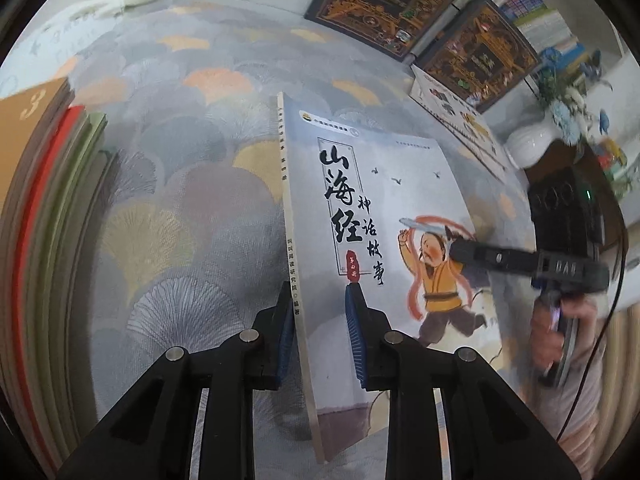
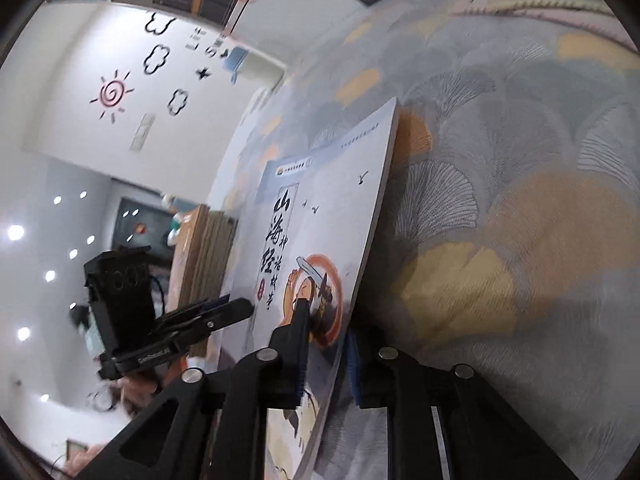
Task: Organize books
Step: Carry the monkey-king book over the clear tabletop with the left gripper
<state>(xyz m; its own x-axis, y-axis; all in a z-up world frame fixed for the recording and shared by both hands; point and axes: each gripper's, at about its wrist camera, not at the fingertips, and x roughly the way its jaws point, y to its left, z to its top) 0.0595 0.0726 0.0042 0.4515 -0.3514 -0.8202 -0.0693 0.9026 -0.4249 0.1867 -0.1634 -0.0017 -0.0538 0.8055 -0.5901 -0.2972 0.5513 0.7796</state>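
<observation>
Book: a thin paperback (image 1: 384,216) with a pale cover, black brush lettering and a running figure in a yellow tunic, held up off the fan-patterned cloth (image 1: 192,168) and tilted, its spine edge turned toward the left wrist camera.
Book's place: over the middle of the cloth-covered table, clear of the books at either edge.
Left gripper: the left gripper (image 1: 320,336) is pinching the book near its spine at the lower corner, one blue pad behind the cover and one on its front.
Right gripper: the right gripper (image 2: 326,356) is clamped on the book's lower fore-edge, one finger across the painted figure and the blue pad behind; seen from the left wrist, its dark finger lies on the cover from the right side.
Hand: a hand (image 1: 560,332) grips the right tool's handle beyond the table's right edge.
Left edge: a stack of books (image 1: 44,216), orange cover on top, red and green spines below, stands close to the left gripper.
Far edge: two dark ornate books (image 1: 424,20) lean against a shelf; a spiral-bound picture book (image 1: 460,120) lies flat just before them.
Right edge: a white vase (image 1: 528,144) with blue flowers, beside a dark box.
Open room: bare cloth spreads between the stack and the held book, and on toward the far edge.
</observation>
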